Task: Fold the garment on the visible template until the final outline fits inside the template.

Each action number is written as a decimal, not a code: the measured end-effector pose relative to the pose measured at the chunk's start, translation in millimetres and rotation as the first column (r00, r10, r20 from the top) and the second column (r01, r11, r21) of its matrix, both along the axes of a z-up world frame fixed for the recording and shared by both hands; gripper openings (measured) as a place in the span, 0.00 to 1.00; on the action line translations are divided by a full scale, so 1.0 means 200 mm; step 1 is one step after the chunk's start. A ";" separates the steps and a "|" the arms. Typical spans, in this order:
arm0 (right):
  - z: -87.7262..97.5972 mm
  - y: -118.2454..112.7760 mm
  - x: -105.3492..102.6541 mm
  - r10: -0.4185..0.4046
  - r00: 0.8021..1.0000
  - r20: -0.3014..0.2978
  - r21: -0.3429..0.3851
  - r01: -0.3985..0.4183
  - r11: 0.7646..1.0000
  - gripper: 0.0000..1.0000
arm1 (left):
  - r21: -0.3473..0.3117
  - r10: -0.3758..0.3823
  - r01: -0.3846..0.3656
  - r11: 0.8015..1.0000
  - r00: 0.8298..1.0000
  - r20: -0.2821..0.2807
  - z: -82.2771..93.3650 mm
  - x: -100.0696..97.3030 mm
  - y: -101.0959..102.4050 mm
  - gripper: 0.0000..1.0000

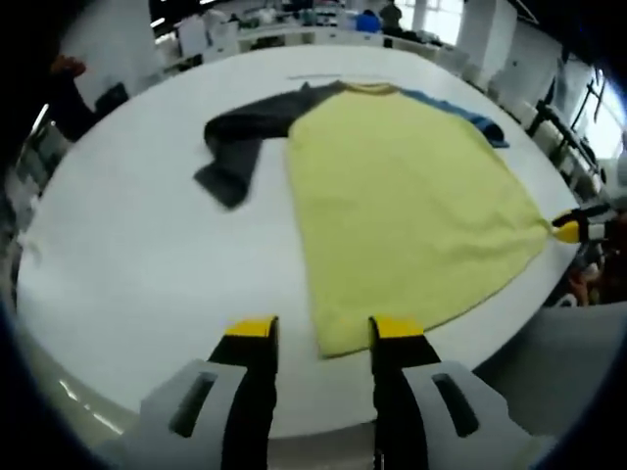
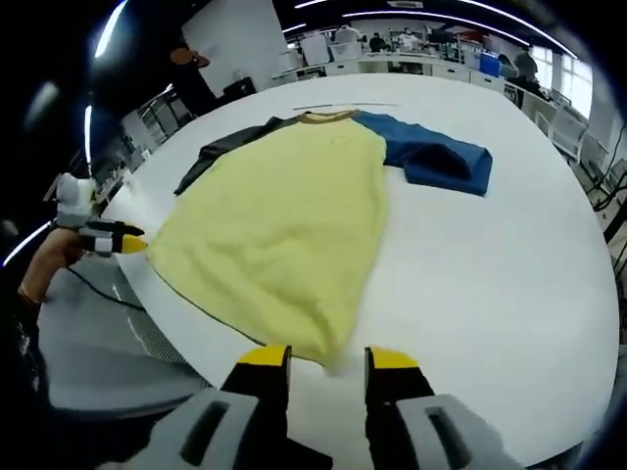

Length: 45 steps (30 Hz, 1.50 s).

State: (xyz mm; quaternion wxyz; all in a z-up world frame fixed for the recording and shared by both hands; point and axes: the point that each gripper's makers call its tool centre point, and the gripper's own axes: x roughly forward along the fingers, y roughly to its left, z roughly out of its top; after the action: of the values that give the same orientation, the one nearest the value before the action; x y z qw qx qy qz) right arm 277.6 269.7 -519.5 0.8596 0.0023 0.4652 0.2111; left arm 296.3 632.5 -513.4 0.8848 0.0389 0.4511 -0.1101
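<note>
A yellow shirt (image 1: pixel 402 206) (image 2: pixel 284 220) lies flat on the white table (image 1: pixel 137 255) (image 2: pixel 490 264), collar at the far end. Its dark grey sleeve (image 1: pixel 240 137) (image 2: pixel 220 149) is bent back on itself, and its blue sleeve (image 1: pixel 460 113) (image 2: pixel 436 152) is folded on the other side. My left gripper (image 1: pixel 324 328) (image 2: pixel 125 241) stands open at one hem corner, which lies between its jaws against the right one. My right gripper (image 2: pixel 328 358) (image 1: pixel 570 230) is open at the other hem corner, where the cloth draws to a point.
A thin dark line (image 1: pixel 338 76) (image 2: pixel 343 106) marks the table beyond the collar. The hem runs along the table's near edge, and a grey chair (image 2: pixel 108 343) stands below it. A person's hand (image 2: pixel 44 259) holds the left gripper. Desks and people fill the background.
</note>
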 end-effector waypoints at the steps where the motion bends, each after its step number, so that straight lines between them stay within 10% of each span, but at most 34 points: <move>1: 0.01 -0.01 0.02 -0.016 1.000 0.019 0.010 0.016 1.000 0.32 | -0.018 -0.002 0.003 1.000 1.000 0.018 0.01 0.01 -0.01 0.41; 23: 0.26 -0.32 0.60 -0.144 0.913 0.383 -0.034 0.169 0.985 0.44 | -0.056 -0.044 0.062 0.996 0.959 0.281 0.24 0.17 -0.08 0.80; 45: 0.04 -0.47 0.99 -0.317 0.875 0.366 0.043 0.324 0.945 0.22 | -0.091 -0.054 0.095 0.991 0.923 0.381 0.38 0.25 -0.18 0.99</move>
State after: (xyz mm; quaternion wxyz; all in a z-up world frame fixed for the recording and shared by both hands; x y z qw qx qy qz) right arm 476.0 175.6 -511.0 0.9545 0.0311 0.2910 0.0578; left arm 347.1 595.6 -437.5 0.9510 0.0288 0.2642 -0.1581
